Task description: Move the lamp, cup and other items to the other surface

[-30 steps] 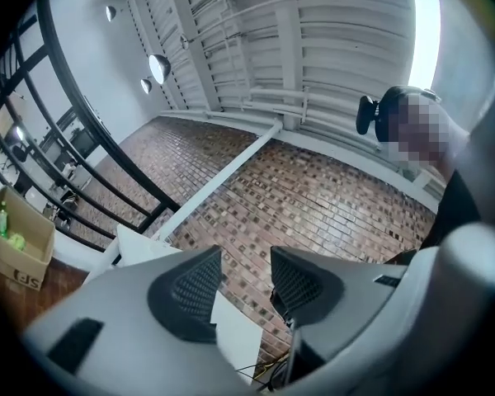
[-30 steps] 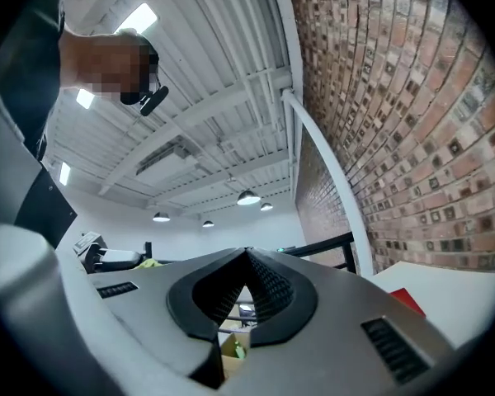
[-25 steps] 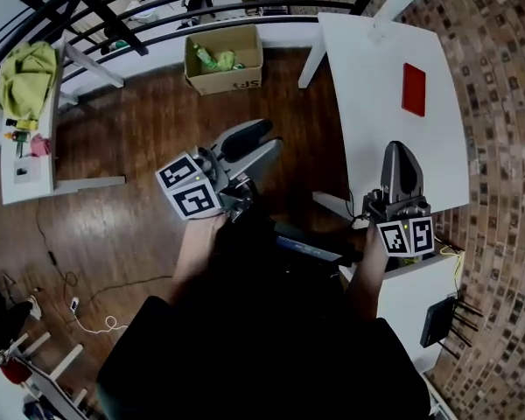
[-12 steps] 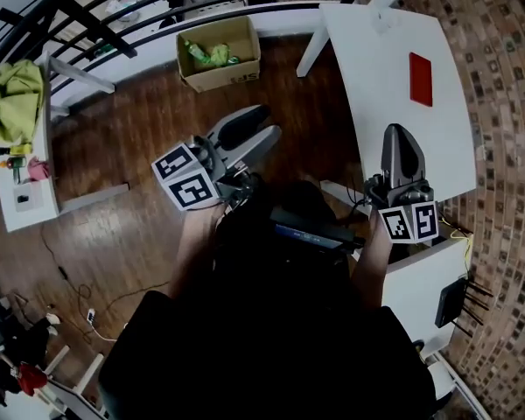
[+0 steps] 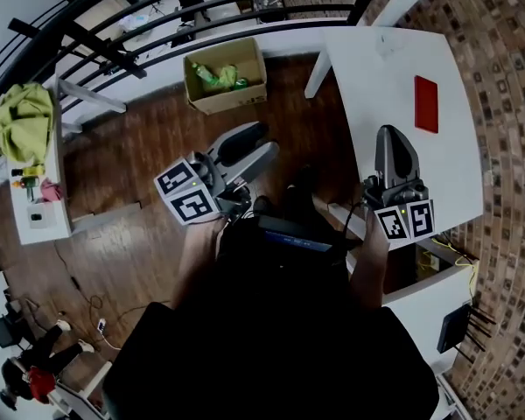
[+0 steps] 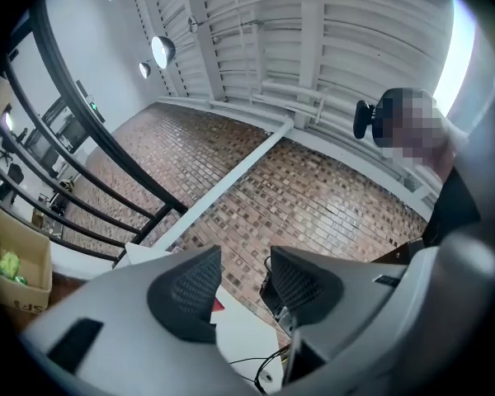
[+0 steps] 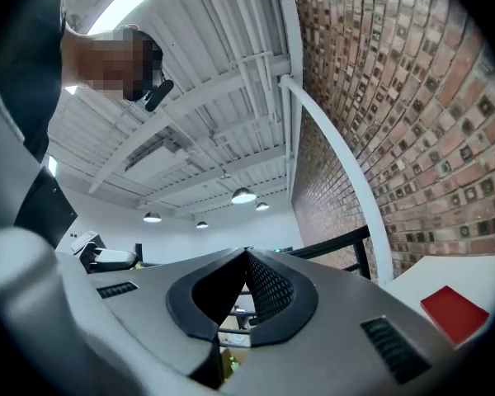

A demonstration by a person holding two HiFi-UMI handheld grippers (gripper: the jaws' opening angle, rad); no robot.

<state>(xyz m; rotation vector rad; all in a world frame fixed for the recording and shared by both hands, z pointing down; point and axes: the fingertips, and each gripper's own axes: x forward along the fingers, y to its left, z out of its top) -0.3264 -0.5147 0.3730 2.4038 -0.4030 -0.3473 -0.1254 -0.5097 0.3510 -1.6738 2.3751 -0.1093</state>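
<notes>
My left gripper (image 5: 250, 148) hangs over the wooden floor, pointing toward the white table (image 5: 376, 68). Its jaws stand a little apart with nothing between them, as the left gripper view (image 6: 243, 283) also shows. Above the near part of that table my right gripper (image 5: 394, 143) is shut and empty, its pads meeting in the right gripper view (image 7: 246, 258). A flat red item (image 5: 426, 103) lies on the table's right side and appears again (image 7: 454, 314) low at the right. I see no lamp and no cup.
A cardboard box (image 5: 225, 75) with green things stands on the floor by the black railing (image 5: 201, 7). At the far left a white side table (image 5: 39, 217) bears a yellow-green cloth (image 5: 24, 116) and small items. A brick wall (image 5: 507, 103) runs along the right.
The person has stepped forward: the box, the white table and the red item sit lower in the head view. Both grippers have travelled along, jaws unchanged.
</notes>
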